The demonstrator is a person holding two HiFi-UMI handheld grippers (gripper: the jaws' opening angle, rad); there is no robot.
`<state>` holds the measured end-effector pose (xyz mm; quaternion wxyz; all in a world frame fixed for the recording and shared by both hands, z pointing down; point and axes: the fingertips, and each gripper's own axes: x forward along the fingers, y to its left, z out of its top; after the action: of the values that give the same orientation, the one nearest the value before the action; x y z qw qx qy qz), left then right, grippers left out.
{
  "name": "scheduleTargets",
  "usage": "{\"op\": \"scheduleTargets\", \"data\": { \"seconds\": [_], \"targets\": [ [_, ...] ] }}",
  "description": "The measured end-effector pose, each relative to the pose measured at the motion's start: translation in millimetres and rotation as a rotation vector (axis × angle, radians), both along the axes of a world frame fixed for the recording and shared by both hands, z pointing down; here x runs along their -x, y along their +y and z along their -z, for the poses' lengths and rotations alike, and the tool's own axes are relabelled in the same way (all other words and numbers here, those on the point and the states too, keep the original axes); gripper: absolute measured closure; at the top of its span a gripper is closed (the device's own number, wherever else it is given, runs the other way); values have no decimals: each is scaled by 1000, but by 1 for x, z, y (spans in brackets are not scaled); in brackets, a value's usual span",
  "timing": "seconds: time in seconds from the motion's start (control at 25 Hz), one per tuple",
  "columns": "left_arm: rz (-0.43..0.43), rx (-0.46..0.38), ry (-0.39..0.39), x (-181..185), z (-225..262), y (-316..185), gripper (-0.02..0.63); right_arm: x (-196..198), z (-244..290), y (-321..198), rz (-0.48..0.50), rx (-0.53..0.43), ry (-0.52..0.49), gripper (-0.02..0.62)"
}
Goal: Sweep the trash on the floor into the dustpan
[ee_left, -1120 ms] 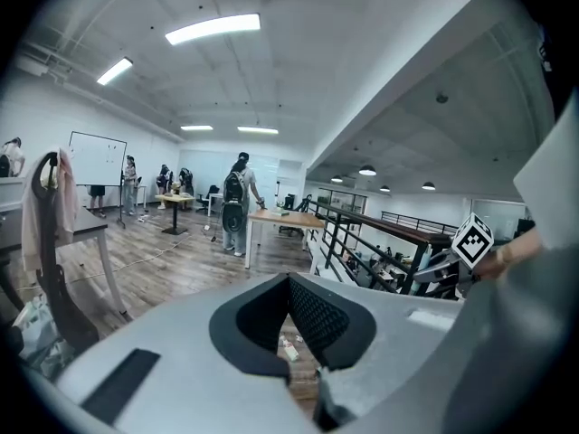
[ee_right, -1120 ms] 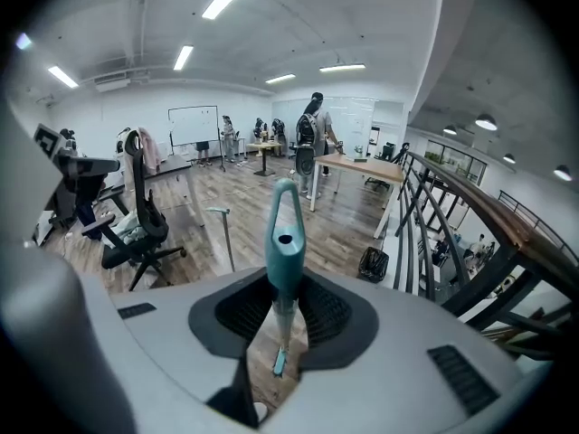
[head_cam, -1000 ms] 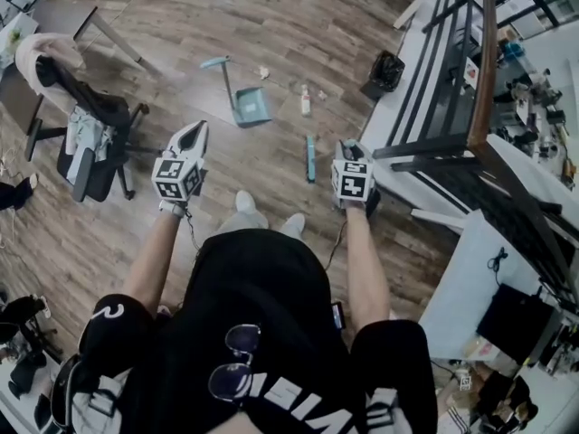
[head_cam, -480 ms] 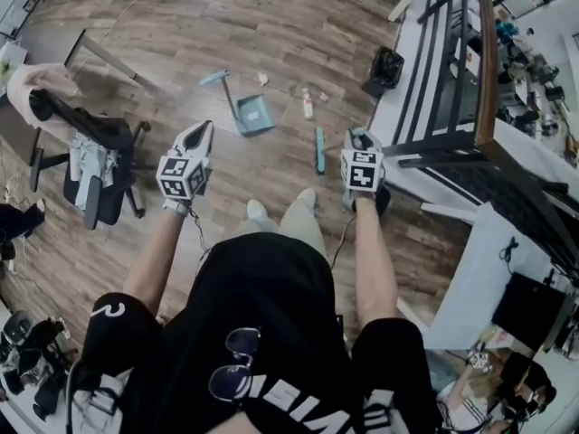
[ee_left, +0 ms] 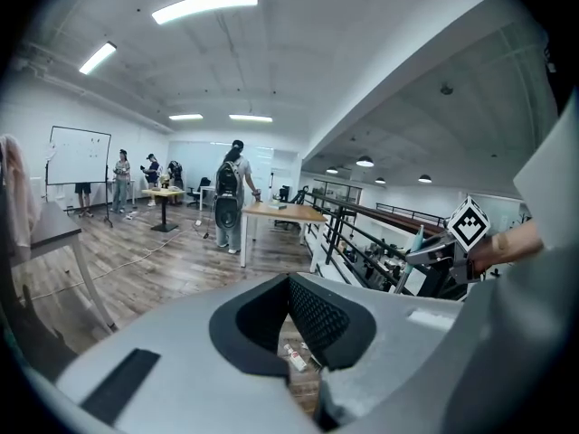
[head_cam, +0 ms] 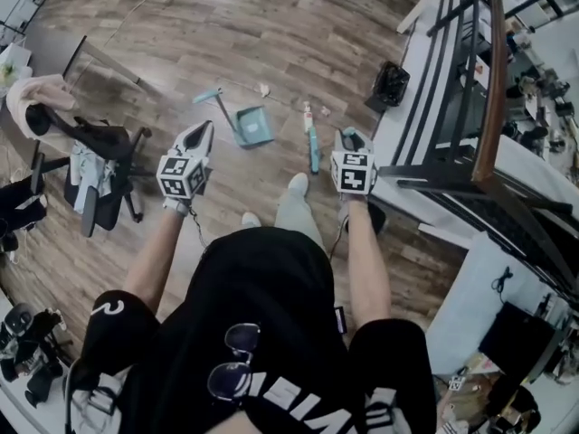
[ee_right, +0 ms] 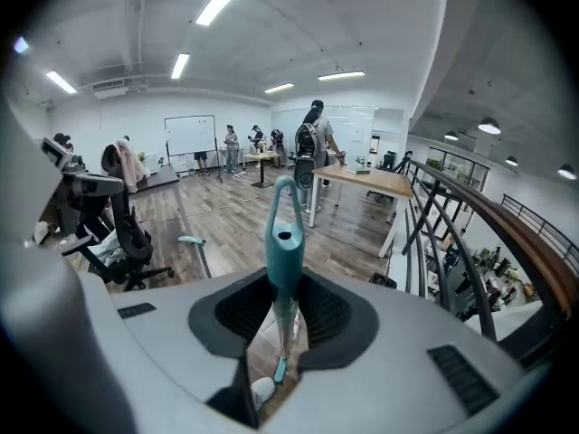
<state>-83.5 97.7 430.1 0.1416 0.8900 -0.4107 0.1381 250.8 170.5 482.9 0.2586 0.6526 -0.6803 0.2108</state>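
- The teal dustpan (head_cam: 254, 126) lies on the wood floor ahead of the person. Its long handle reaches up and away towards the far left, and every place below is given from it.
- The trash is just to the right of the dustpan. A small pale bottle (head_cam: 307, 114) lies on its side there, with a crumb of litter (head_cam: 324, 111) beyond it. Another pale scrap (head_cam: 263, 89) sits just past the pan's far edge. None of it is in the pan yet.
- The right gripper (head_cam: 348, 137), to the right of the dustpan and nearer the person, has its jaws closed onto the teal broom (ee_right: 281, 242). The handle stands upright between the pads and its hanging loop rises above them.
- The grip is high on the handle, probably so the brush end can reach the floor while the person stays standing.
- The broom's lower end (head_cam: 312, 150) is down by the floor. It is just on the near side of the bottle, to the right of the dustpan and close to the person's forward foot (head_cam: 297, 185).
- That puts the brush on the side of the litter away from the pan, which suits a push leftwards into it.
- The left gripper (head_cam: 201, 132) hangs to the left of the dustpan and well clear of its handle. Its jaws look drawn together at the tips with nothing between them.
- It seems to be idle, perhaps kept free to steady the pan.
- Sweeping looks about to begin.
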Motion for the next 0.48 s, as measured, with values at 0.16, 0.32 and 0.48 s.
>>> {"op": "scheduleTargets", "data": {
  "seconds": [0.16, 0.32, 0.48],
  "targets": [
    [37, 1, -5, -21, 2, -22, 607, -16, 0, -30, 50, 4, -10, 511],
    [64, -3, -11, -42, 6, -34, 607, -36, 3, -54, 87, 0, -24, 511],
    [87, 0, -16, -56, 12, -40, 607, -52, 7, -74, 122, -9, -19, 511]
  ]
}}
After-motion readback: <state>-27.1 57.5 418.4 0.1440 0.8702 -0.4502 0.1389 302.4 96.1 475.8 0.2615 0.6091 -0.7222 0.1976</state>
